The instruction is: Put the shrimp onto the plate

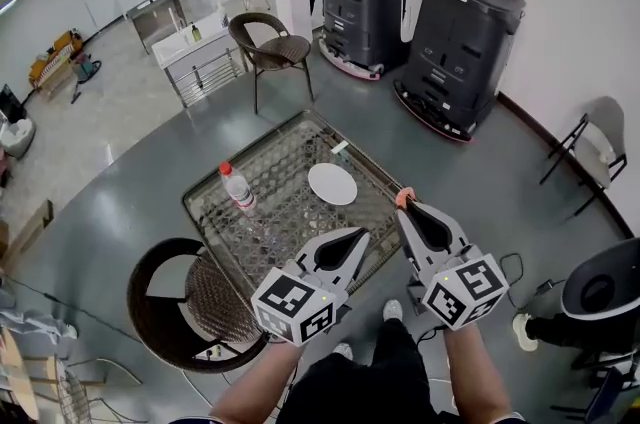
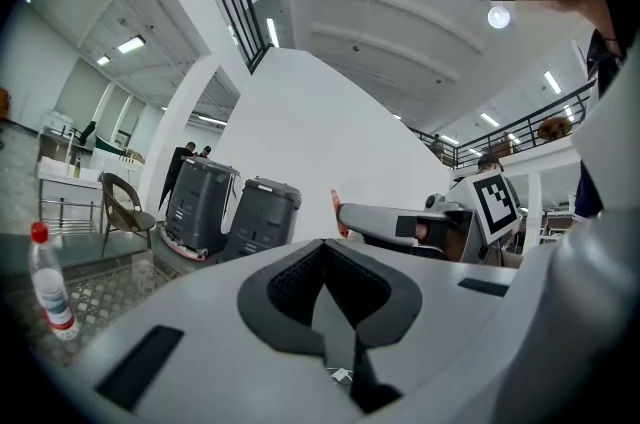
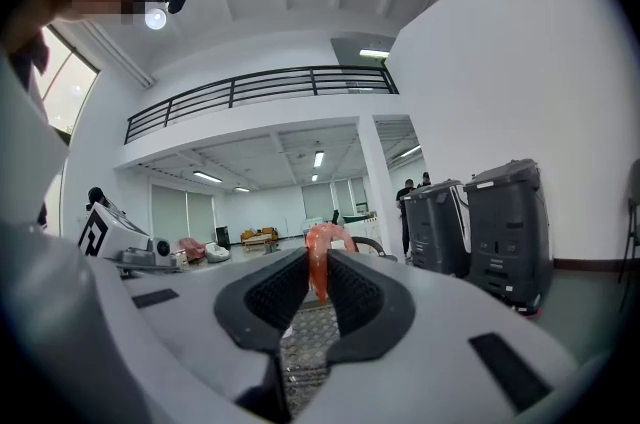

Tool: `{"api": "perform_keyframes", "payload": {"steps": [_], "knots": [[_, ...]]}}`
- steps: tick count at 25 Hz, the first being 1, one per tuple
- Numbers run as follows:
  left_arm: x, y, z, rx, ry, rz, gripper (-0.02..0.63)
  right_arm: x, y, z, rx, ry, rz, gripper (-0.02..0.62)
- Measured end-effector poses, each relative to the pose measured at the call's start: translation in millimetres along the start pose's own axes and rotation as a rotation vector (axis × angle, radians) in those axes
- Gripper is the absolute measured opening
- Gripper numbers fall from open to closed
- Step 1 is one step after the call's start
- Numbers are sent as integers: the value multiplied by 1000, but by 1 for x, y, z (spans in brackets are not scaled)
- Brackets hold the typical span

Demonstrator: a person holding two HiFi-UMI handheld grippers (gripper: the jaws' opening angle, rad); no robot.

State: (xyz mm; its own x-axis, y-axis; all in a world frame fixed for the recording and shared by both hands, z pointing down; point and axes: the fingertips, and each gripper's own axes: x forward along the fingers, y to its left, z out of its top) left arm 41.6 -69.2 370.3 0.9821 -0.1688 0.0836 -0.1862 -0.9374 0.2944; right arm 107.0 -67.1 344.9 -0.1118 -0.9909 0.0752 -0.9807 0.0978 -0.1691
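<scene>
A: What worries us most here? We have the shrimp (image 3: pixel 319 254) pinched in the right tongs (image 1: pixel 404 210), but only at the very front of the pads, with its curled end poking up past them

B: Then a slip is our main risk. It looks like a slick, rounded thing, so a small easing of the squeeze or a quick swing could let it squirt out

A: And where would it land? From the head view it hangs about over the near right edge of the tabletop (image 1: pixel 268 234), not over the plate (image 1: pixel 332 184), so it could just as well hit the floor

B: The plate lies to the left and a little further out, so we have a short carry to make first. Letting go early or overshooting would put it on the bare glass

A: How are we holding ourselves?

B: Both arms reach out in front of the body. The right gripper view looks nearly level across the room, so we judge the right tongs point forward, not down at the plate – they would need tipping before release

A: And the left tongs (image 1: pixel 364 233)?

B: Pressed together on nothing, held beside the right ones above the near edge. The bottle (image 1: pixel 238 187) stands well to the left – we see no trouble there
</scene>
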Motion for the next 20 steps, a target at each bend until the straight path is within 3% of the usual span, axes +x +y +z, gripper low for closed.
{"api": "perform_keyframes", "payload": {"steps": [9,20], "knots": [[27,49,22,15,-24,155,8,73,-21,18,-11,-9,181,58],[69,110,36,-12,-34,390,8,154,-60,10,2,75,410,60]]}}
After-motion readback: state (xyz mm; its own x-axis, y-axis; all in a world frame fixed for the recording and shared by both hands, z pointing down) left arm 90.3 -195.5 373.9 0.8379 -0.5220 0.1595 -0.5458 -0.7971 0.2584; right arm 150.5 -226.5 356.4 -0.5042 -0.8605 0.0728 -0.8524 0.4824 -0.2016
